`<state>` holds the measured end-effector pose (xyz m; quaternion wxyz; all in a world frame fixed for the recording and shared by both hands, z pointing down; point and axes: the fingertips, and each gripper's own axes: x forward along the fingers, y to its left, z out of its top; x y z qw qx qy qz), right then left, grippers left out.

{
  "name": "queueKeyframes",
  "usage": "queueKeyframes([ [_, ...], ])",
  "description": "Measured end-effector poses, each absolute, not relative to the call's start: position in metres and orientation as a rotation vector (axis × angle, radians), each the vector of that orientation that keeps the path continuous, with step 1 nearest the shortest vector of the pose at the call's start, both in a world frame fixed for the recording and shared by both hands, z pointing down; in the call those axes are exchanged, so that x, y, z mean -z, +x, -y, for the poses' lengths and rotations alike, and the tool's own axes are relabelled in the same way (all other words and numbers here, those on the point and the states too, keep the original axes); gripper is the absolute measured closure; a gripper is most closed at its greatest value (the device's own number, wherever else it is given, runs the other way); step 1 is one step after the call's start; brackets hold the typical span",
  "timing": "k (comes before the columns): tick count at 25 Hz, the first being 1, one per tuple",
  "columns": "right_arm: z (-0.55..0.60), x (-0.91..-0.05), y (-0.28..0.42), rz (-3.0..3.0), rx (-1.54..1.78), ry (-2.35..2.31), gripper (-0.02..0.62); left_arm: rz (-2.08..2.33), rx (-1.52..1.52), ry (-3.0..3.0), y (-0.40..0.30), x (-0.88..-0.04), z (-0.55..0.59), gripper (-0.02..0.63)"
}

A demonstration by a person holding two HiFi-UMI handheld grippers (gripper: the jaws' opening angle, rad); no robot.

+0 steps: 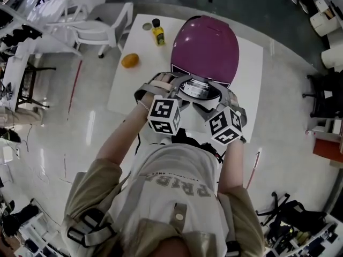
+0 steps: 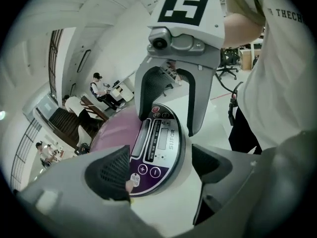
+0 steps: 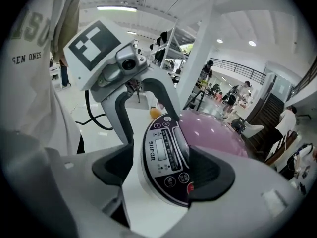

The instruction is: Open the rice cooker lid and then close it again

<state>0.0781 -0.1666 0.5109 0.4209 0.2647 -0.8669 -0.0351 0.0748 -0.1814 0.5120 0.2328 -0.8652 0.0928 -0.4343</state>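
Observation:
The purple rice cooker (image 1: pixel 206 44) stands on a white table (image 1: pixel 252 84) with its lid down. Its silver-and-purple control panel (image 1: pixel 197 88) faces me. Both grippers hang over that front panel from opposite sides. My left gripper (image 1: pixel 170 84) (image 2: pixel 161 170) has its jaws wide apart around the panel (image 2: pixel 156 150); one pad (image 2: pixel 111 175) overlaps the panel's edge and the other stands clear. My right gripper (image 1: pixel 224 99) (image 3: pixel 163 171) also straddles the panel (image 3: pixel 166 155), with a gap on one side. Neither holds anything.
At the table's far left corner stand a yellow bottle (image 1: pixel 158 32) and a small round tin (image 1: pixel 147 27). An orange (image 1: pixel 130 60) lies near the left edge. White plastic chairs (image 1: pixel 102 25) stand beyond the table. People sit in the background.

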Motion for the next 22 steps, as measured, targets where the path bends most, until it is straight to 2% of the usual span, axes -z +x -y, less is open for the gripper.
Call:
queueKeyframes([
  [22, 0.170, -0.525, 0.078, 2.081, 0.106, 0.591, 0.247, -0.225, 1.340, -2.129, 0.081, -0.538, 0.191, 0.163],
])
